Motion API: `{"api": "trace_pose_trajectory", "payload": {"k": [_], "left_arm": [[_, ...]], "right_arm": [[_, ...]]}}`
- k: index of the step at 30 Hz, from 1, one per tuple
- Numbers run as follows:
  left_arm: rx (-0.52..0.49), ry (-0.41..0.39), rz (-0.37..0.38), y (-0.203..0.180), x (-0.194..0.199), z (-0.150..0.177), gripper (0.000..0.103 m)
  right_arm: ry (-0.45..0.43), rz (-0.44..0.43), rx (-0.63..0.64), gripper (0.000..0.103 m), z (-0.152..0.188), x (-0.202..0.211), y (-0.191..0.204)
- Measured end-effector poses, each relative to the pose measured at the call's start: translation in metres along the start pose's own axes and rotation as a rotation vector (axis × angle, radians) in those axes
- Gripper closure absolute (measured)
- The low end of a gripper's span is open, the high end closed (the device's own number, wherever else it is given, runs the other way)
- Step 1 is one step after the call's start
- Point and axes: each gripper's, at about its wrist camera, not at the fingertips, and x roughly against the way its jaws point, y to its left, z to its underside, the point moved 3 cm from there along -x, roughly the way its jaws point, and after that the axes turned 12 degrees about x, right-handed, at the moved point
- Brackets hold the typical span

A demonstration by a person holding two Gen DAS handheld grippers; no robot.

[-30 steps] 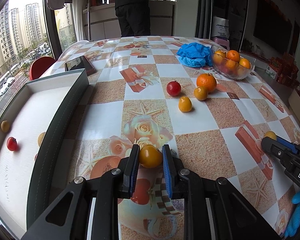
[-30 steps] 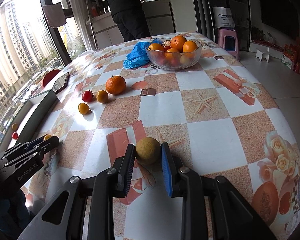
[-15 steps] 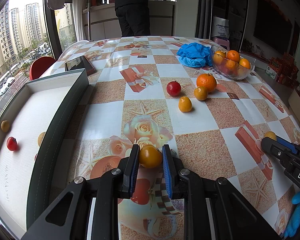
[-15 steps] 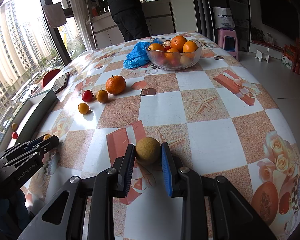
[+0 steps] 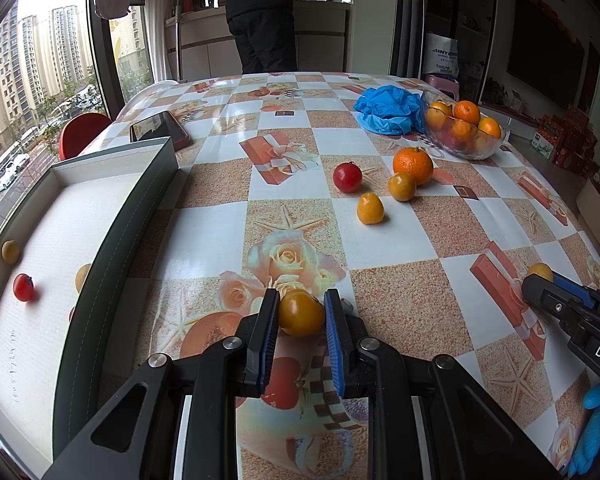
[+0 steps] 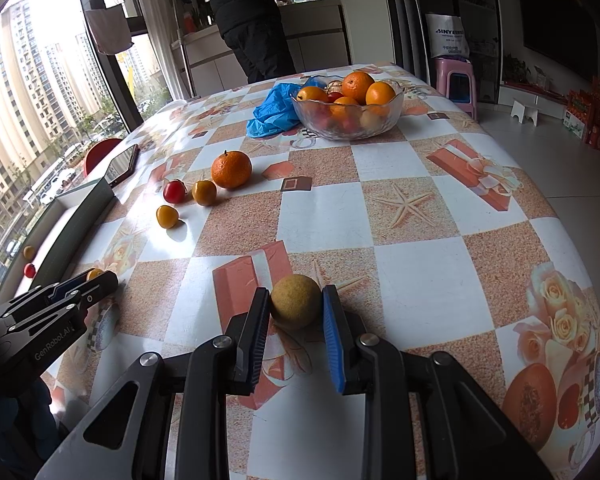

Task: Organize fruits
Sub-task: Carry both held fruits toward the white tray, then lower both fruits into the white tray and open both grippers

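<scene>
My left gripper (image 5: 301,312) is shut on a small orange-yellow tomato (image 5: 301,314) just above the patterned tablecloth, beside the grey-walled white tray (image 5: 116,236). My right gripper (image 6: 296,307) is shut on a dull yellow round fruit (image 6: 296,306) low over the table; it shows at the right of the left wrist view (image 5: 540,271). Loose on the table lie a red tomato (image 5: 347,176), two small orange fruits (image 5: 370,208) (image 5: 401,186) and a mandarin (image 5: 413,165). The tray holds a red tomato (image 5: 23,287) and yellow fruits (image 5: 10,251).
A glass bowl (image 5: 466,145) of oranges stands at the far right with a blue plastic bag (image 5: 388,108) beside it. A phone (image 5: 159,130) lies past the tray's far end. A person stands at the counter behind the table. The table edge drops off on the right.
</scene>
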Motion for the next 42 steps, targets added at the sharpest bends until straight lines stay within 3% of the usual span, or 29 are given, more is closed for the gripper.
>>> {"api": "trace_pose_trajectory", "payload": {"k": [13, 18, 24, 31, 42], "left_arm": [[0.000, 0.001, 0.001, 0.000, 0.000, 0.000, 0.079], [0.004, 0.015, 0.020, 0.001, 0.001, 0.000, 0.079], [0.013, 0.044, 0.086, 0.003, 0.013, -0.002, 0.079], [0.044, -0.019, 0.148, 0.017, 0.048, -0.030, 0.079], [0.129, -0.083, 0.049, 0.100, 0.071, -0.063, 0.079]], "right_arm": [[0.004, 0.003, 0.006, 0.074, 0.000, 0.000, 0.000], [0.051, 0.059, 0.069, 0.074, -0.003, -0.001, 0.011], [0.078, 0.028, 0.093, 0.074, -0.015, 0.005, 0.030], [0.050, -0.039, 0.098, 0.074, -0.052, 0.014, 0.061], [0.030, -0.177, 0.183, 0.074, -0.097, 0.003, 0.148]]}}
